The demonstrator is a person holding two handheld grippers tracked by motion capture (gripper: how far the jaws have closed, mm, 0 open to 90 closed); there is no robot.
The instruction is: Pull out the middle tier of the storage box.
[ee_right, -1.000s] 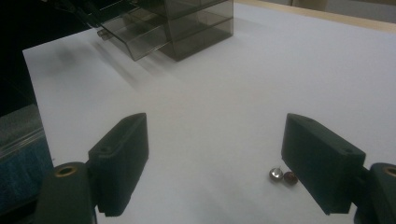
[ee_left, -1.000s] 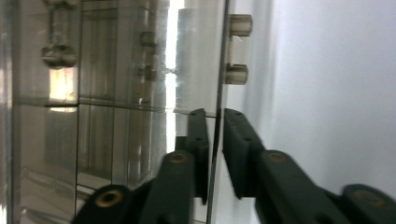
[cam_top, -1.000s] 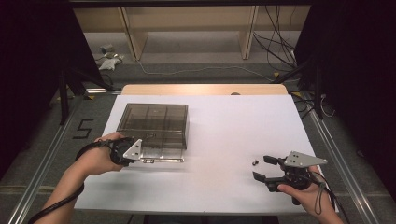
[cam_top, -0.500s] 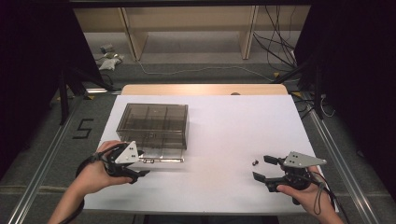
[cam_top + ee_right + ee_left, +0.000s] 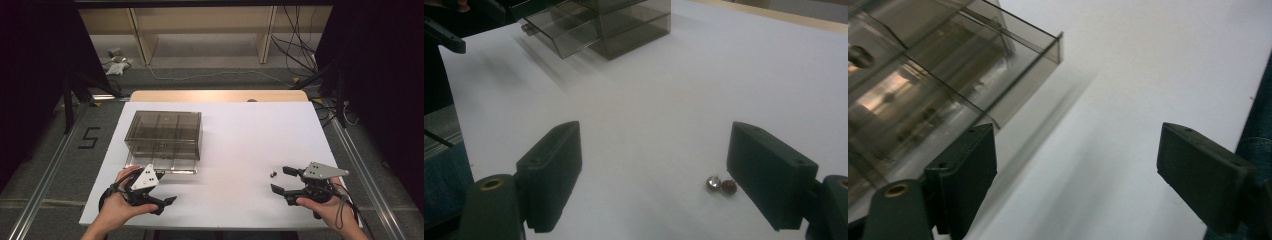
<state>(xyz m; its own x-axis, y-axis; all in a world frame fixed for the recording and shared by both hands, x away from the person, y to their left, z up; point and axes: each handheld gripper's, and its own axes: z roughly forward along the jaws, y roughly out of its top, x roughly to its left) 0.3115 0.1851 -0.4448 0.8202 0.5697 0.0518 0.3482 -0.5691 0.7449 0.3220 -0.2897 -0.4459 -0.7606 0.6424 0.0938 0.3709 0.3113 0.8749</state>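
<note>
Left tool [image 5: 161, 199] wide open, empty, beside smoky drawer box [image 5: 164, 131]; right tool [image 5: 284, 181] open, empty, near two studs [image 5: 721, 184].

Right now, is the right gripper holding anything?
No. The right gripper is open, with two small round studs lying loose on the table.

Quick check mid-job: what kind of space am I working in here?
Probably a lab recording rig: white table ringed by dark curtains, loose cables on the floor, bare shelving behind, floor marked "5".

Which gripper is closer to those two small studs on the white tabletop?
Right. The right gripper sits open just beside the two small studs; the left gripper is far across the table, near the smoked plastic drawer box.
</note>
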